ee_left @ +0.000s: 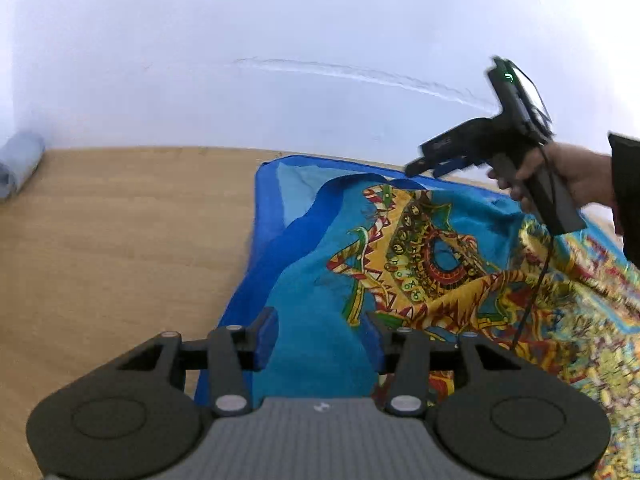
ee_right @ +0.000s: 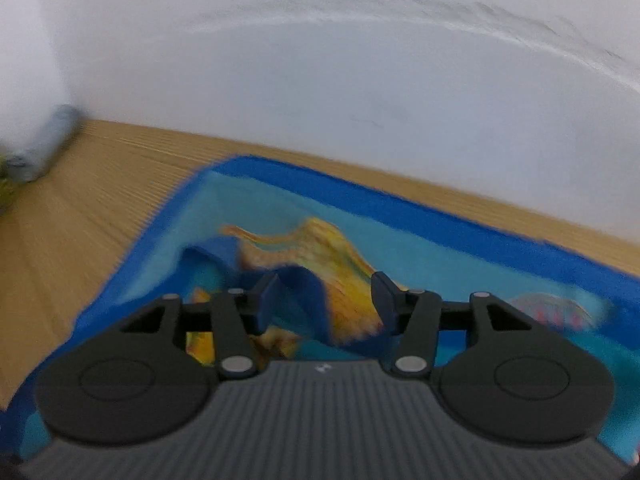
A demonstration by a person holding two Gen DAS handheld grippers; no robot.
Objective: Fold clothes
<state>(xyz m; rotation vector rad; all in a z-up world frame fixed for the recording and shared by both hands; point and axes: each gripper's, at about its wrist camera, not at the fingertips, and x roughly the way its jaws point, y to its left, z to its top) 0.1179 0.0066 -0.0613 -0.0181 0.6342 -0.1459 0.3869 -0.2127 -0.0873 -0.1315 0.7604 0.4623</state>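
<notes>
A blue cloth with a dark blue border and a yellow, red and green print lies spread on the wooden table. My left gripper hovers open just above its near part, nothing between the fingers. In the left wrist view a hand holds the right gripper over the cloth's far edge, above the surface. In the right wrist view, which is blurred, the right gripper stands open over a raised, rumpled fold of the cloth, with nothing held.
A rolled grey-blue cloth lies at the far left of the table against the white wall; it also shows as the grey roll. Bare wood stretches left of the blue cloth.
</notes>
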